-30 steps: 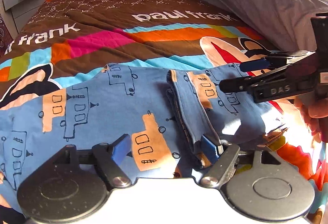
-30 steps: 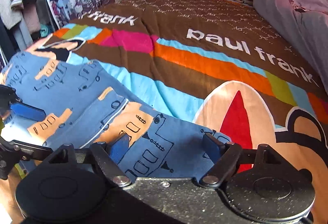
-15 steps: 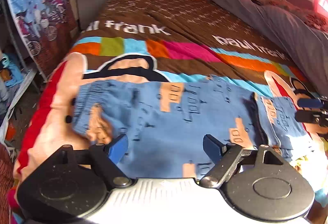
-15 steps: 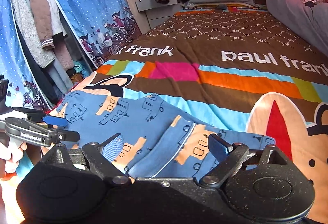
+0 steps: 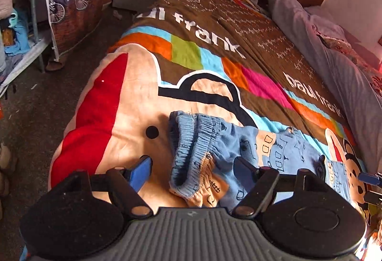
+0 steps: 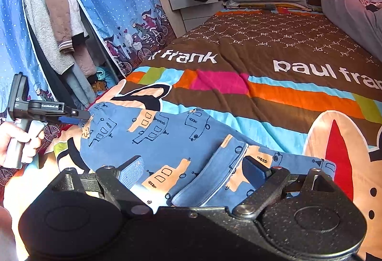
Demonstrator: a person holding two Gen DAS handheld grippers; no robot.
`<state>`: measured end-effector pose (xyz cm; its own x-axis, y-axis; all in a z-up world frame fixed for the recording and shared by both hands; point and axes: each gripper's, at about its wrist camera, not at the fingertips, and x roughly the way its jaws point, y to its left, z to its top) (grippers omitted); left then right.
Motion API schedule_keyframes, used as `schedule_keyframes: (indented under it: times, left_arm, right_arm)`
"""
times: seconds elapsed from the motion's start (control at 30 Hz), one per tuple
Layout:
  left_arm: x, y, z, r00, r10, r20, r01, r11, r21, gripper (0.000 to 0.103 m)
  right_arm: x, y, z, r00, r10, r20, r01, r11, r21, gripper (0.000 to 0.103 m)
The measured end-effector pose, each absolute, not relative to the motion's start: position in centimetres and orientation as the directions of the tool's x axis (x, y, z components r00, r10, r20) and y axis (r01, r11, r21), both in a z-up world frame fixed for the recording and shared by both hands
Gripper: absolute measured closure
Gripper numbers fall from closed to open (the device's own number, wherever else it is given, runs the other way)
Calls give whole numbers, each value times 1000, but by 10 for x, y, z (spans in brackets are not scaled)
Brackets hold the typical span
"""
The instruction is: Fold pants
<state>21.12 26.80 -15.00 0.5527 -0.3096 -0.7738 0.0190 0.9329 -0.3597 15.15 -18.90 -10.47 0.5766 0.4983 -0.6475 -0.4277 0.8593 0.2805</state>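
Left gripper shifted to waistband, pants lengthwise left-right

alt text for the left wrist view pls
Open left hand-held gripper hovers over the elastic waistband of blue printed pants lying on a colourful bedspread. Floor shows at left.

The pants' near edge hides behind both gripper bodies; the right gripper is cut off by the left view's edge
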Motion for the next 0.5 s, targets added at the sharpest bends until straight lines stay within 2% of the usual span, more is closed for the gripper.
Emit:
schedule_keyframes:
  times: [0.13,0.2,0.27,0.37,0.43,0.5]
  left_arm:
    - [232,271,-165,512,-398,-761,48,898,-437,23]
    - [243,274,-173,477,-467,-745,65,863,-500,9]
    - [253,274,-178,453,-536,-712,89,822,-562,1]
    - [265,267,-184,428,-582,-692,135,798,-587,1]
    - [268,265,-184,437,-588,-681,152,794,-588,10]
    - [269,271,-183,445,-583,-679,129,793,-596,51]
  right_arm:
    - [155,-174,-103,558,544,-627,-480,828,291,13]
    - [159,-164,-103,537,579,-614,-510,802,310,13]
    - [166,-148,-105,498,620,-606,-550,766,332,13]
    - [176,-122,-111,447,657,-607,-601,723,341,13]
    - [182,-107,-117,420,667,-615,-618,707,344,13]
    - [186,-97,-119,408,671,-619,-629,698,342,13]
